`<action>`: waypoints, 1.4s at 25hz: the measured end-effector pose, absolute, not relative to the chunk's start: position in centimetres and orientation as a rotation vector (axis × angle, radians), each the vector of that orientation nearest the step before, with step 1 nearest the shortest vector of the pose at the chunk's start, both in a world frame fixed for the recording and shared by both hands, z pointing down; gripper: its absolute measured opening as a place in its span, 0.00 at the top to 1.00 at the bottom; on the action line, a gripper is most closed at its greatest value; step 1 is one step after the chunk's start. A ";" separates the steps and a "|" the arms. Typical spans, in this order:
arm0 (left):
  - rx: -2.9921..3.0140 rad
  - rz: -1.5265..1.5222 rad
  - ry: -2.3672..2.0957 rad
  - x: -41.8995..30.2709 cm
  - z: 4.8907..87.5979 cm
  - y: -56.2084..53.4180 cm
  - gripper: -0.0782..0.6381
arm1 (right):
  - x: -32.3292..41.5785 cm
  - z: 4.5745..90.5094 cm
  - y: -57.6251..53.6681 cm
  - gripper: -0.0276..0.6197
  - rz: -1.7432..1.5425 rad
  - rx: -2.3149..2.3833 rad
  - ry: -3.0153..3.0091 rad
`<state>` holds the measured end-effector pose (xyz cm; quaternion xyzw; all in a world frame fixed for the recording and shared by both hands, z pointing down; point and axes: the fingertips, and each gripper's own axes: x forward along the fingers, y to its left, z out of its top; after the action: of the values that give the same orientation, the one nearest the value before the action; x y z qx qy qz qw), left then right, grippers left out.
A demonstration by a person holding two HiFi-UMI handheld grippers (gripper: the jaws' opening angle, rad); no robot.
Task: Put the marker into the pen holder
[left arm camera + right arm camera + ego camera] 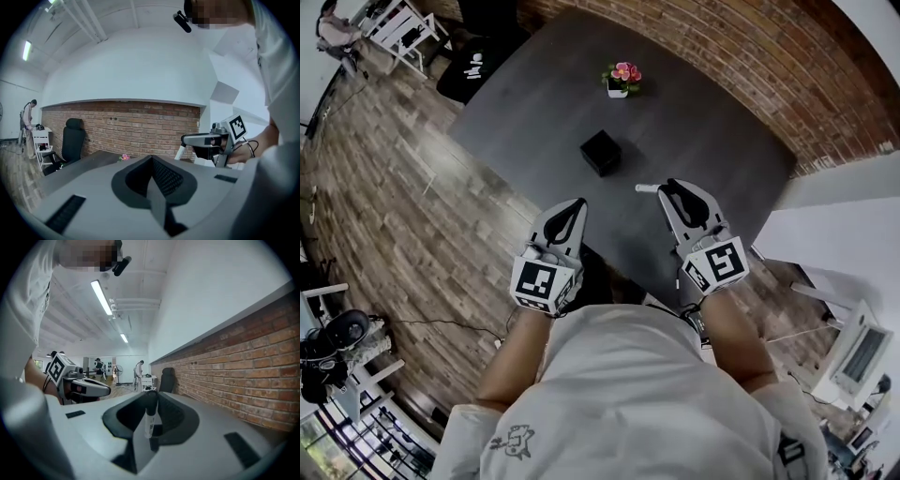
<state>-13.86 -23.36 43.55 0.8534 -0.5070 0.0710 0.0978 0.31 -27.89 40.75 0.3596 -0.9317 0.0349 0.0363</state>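
Marker clamped in right hand-held gripper, white tip protruding leftward, on the near side of the black pen holder standing on counter; left hand-held gripper closed, empty.

Table: dark grey, matte, rectangular top, set at a slant as seen from the head view. It stands on a wood-plank floor, and its far long edge runs close along a brick wall.

Two things lie on it.
- Pen holder: black, box-shaped, upright, around mid-table.
- Flower pot: small and white, with pink blossoms and green leaves. It sits farther back, nearer the wall-side edge and apart from the pen holder.

In the left gripper view the table shows as a dark slab low at left. The flower pot is a small pink speck toward its far side.
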 end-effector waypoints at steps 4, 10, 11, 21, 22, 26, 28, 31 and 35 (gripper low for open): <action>2.503 0.215 -1.490 -16.2 44.9 -25.3 0.88 | -2.3 42.2 -30.3 0.82 0.128 1.094 -2.842; 2.501 0.252 -1.438 -17.7 47.0 -27.9 0.88 | -5.2 44.7 -33.5 0.82 0.170 1.076 -2.809; 2.498 0.253 -1.431 -18.0 47.3 -28.1 0.88 | -5.7 45.2 -34.0 0.82 0.177 1.074 -2.803; 2.455 0.261 -1.363 -20.1 50.7 -30.8 0.88 | -9.7 50.0 -37.1 0.82 0.235 1.001 -2.738; 2.452 0.265 -1.359 -20.3 51.1 -31.2 0.88 | -9.9 50.4 -37.4 0.82 0.246 1.002 -2.731; 2.451 0.270 -1.337 -20.6 51.9 -32.7 0.88 | -10.5 52.6 -38.2 0.82 0.276 0.984 -2.704; 2.456 0.273 -1.322 -20.7 52.2 -33.1 0.88 | -10.9 53.5 -38.5 0.82 0.283 0.973 -2.690; 2.450 0.278 -1.310 -20.8 52.9 -33.6 0.88 | -11.2 54.9 -39.0 0.82 0.293 0.966 -2.669; 2.436 0.285 -1.299 -20.9 53.7 -34.1 0.88 | -11.5 56.6 -39.7 0.82 0.320 0.953 -2.646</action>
<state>-20.92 -34.07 53.74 0.8630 -0.4602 0.1010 0.1821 -11.52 -39.65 56.62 0.3324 -0.9236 0.1116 0.1548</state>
